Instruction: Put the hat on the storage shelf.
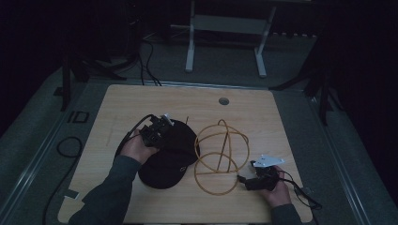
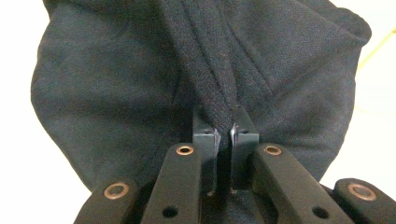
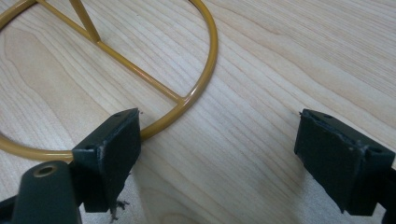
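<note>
Wire frame (image 1: pixel 220 157) beside black cap (image 1: pixel 169 154)

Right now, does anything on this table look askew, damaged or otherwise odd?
Only small things. The black cap is bunched where the left gripper pinches its fabric. The right gripper, open beside the yellow wire stand, shows frayed, chipped pads.

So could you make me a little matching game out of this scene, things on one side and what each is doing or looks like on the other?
Things:
1. left gripper
2. right gripper
3. wire frame
4. cap

States:
A. golden yellow, standing on the table
B. jaws wide apart
C. black cloth, pinched at a fold
D. jaws closed on fabric

Pairs: 1-D, 2-B, 3-A, 4-C
</note>
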`<state>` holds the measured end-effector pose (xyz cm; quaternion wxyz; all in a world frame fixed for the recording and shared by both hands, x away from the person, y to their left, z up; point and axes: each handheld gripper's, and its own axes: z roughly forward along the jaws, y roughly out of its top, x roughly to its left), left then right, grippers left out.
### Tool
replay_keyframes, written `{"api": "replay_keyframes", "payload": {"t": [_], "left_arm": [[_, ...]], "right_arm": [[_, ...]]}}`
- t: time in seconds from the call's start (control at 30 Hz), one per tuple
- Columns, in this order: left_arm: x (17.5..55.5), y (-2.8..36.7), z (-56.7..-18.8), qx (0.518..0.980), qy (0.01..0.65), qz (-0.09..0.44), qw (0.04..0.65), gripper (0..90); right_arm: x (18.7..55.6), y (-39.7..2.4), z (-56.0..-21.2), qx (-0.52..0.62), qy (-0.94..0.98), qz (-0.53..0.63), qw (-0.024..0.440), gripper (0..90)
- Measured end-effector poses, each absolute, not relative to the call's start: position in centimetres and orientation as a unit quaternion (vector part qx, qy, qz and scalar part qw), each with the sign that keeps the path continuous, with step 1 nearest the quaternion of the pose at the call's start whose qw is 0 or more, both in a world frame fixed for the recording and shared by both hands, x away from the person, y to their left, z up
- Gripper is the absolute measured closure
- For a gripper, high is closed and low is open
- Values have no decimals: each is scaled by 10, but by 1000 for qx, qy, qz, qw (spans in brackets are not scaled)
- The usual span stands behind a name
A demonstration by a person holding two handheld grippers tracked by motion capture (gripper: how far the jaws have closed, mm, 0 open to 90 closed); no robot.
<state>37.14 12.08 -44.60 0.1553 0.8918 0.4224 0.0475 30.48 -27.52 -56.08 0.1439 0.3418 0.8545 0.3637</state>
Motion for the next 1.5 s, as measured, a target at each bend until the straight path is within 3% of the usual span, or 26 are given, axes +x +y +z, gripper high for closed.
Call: {"api": "replay_keyframes", "payload": {"t": [1.5], "left_arm": [[376,128,-396,900,390,72,179,845]], "right_arm": [[305,-275,-561,342,854,364,145,142]]}}
